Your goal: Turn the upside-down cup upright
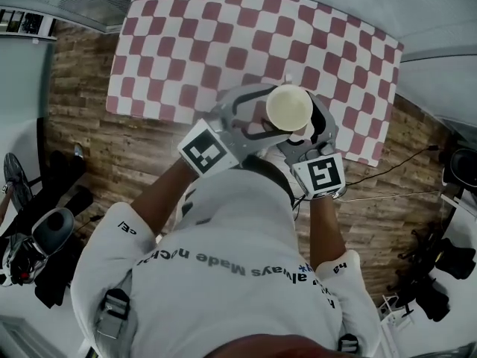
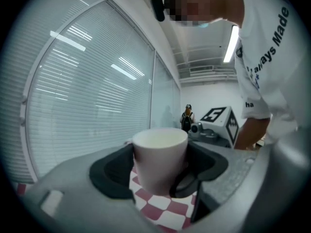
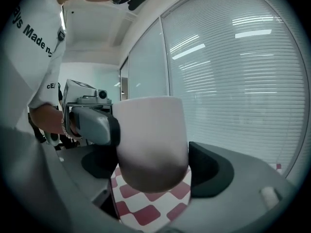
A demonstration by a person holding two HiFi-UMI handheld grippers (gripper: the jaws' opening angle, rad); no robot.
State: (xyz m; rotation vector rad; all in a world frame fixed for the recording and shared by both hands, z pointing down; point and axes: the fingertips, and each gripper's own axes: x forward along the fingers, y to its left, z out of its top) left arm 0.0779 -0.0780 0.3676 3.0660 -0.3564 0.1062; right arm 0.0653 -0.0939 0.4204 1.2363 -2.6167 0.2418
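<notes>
A cream cup (image 1: 289, 107) hangs upright, mouth up, above the red-and-white checked tablecloth (image 1: 223, 36) near the table's front edge. My left gripper (image 1: 273, 110) reaches in from the left and its black pads press both sides of the cup (image 2: 160, 159). My right gripper (image 1: 307, 116) comes from the right, and the cup (image 3: 151, 144) fills the gap between its pads too. In the right gripper view, one left-gripper finger (image 3: 92, 125) lies against the cup near its rim. The cup's rounded bottom is off the cloth (image 3: 146, 212).
The checked table (image 1: 149, 103) stands on a wooden floor (image 1: 82, 148). Black gear and a fan (image 1: 30, 245) sit on the floor at the left, with cables and more dark equipment (image 1: 447, 267) at the right. Window blinds (image 2: 73, 91) run behind the table.
</notes>
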